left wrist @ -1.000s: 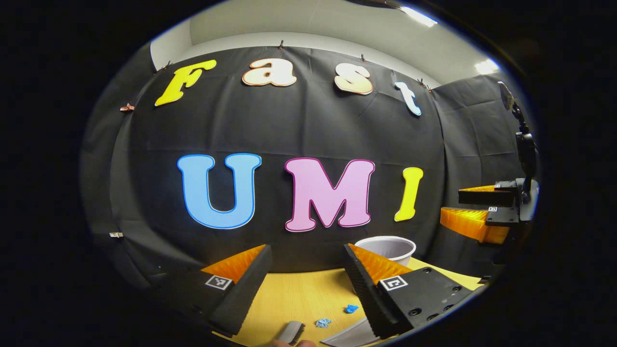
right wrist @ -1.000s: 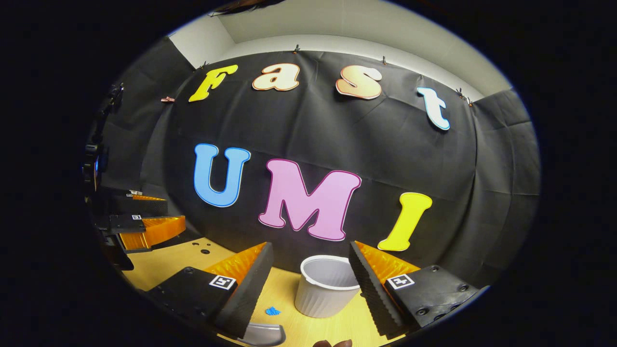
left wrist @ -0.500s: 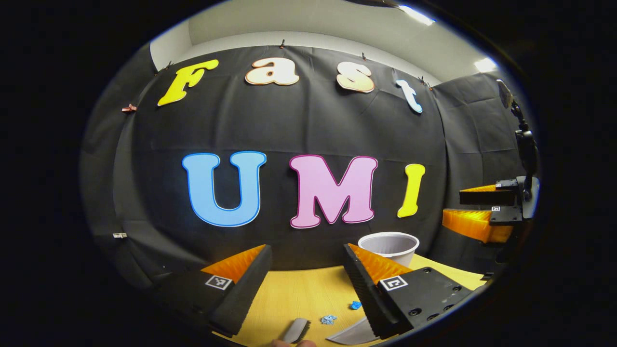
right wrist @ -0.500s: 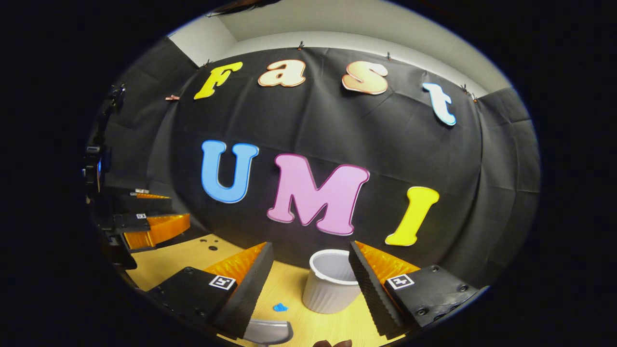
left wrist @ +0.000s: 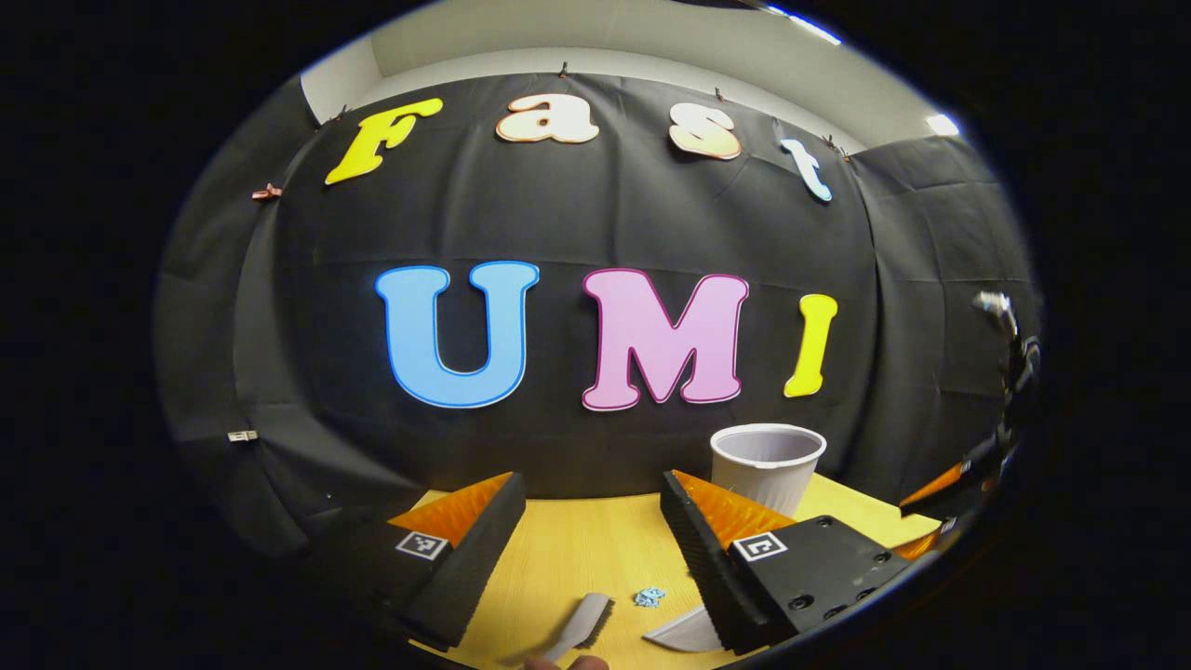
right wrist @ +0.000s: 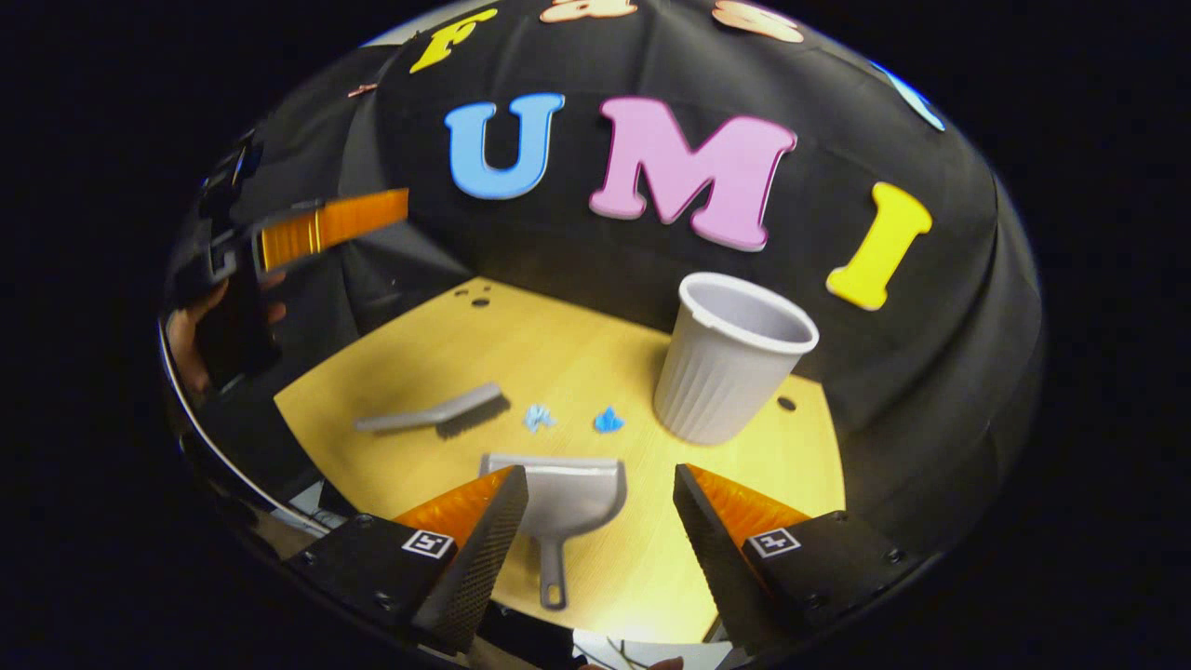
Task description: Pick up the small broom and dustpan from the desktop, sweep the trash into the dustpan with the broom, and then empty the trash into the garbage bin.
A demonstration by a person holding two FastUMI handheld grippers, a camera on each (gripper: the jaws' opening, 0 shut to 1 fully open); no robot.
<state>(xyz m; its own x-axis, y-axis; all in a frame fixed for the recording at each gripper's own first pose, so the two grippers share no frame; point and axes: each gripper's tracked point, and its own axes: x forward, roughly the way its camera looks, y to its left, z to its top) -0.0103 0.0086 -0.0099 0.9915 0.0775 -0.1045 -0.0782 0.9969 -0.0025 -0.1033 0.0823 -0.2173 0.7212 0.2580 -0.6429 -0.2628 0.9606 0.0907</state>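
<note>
two open grippers hang above a yellow desktop [right wrist: 419, 344] with nothing yet grasped. in the left gripper view, the left gripper [left wrist: 591, 540], fingers spread wide and empty, has tipped slightly lower than half a second ago, so the small grey broom [left wrist: 579, 628], one scrap of blue trash [left wrist: 649, 596] and the edge of the dustpan [left wrist: 684, 633] sit just below it, the white ribbed garbage bin [left wrist: 766, 462] beyond. in the right gripper view, the right gripper [right wrist: 600, 530], also spread and empty, has pitched sharply down since then, bringing the whole desktop into sight: the dustpan's handle now lies between its fingers, broom to the left, bin behind. pickup looks imminent; sweeping has not begun.
</note>
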